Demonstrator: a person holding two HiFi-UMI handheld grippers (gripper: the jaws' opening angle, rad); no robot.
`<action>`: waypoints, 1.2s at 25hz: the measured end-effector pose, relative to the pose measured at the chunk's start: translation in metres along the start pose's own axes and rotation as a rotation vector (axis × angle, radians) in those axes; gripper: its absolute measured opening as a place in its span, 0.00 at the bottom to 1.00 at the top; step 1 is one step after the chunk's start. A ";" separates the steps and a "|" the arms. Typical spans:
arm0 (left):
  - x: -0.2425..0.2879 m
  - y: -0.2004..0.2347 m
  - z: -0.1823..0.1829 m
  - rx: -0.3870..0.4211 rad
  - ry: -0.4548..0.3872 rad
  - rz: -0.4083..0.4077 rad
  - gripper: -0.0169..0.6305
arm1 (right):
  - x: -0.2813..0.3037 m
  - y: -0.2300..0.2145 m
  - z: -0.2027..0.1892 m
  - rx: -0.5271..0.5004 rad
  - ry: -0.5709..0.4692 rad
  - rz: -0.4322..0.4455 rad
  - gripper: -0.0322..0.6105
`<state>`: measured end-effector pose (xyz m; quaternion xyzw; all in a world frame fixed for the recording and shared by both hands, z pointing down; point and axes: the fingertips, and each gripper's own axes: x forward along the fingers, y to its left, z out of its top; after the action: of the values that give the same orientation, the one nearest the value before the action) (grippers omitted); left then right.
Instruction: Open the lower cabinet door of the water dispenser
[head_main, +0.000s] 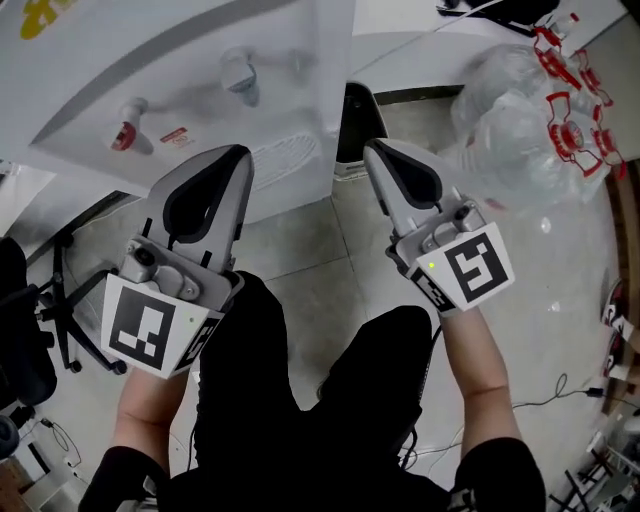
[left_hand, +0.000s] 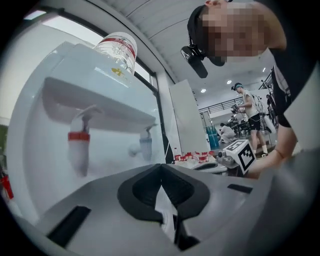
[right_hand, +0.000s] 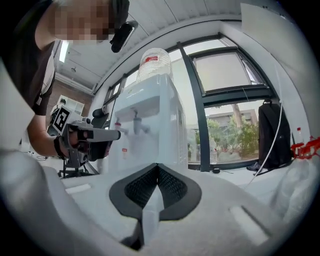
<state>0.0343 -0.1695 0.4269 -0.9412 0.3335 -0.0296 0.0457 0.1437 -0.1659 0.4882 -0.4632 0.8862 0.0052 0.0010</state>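
well, with left gripper (head_main: 240, 152) and right gripper (head_main: 372, 148) both pressed together and empty, i judge the unseen lower door of the water dispenser (head_main: 180, 70) light, stiff, slick, best hooked at its free edge.

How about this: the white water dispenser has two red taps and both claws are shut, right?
No: the white water dispenser has one red tap, one blue tap, as the left gripper view shows. Left claw and right claw are shut.

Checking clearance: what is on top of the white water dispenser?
A clear plastic water bottle with a red label stands on the white water dispenser. Its neck is hidden inside the dispenser's top.
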 end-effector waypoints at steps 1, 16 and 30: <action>-0.003 0.002 -0.012 -0.006 -0.002 0.006 0.04 | 0.003 0.004 -0.008 -0.008 -0.007 0.011 0.06; -0.059 0.024 -0.075 -0.008 -0.013 0.148 0.04 | 0.017 0.021 -0.080 -0.003 0.016 0.104 0.06; -0.094 0.040 -0.085 -0.025 -0.008 0.246 0.04 | 0.032 0.016 -0.142 0.037 0.115 0.148 0.12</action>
<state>-0.0706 -0.1469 0.5048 -0.8938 0.4466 -0.0156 0.0384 0.1122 -0.1845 0.6304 -0.3959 0.9166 -0.0375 -0.0416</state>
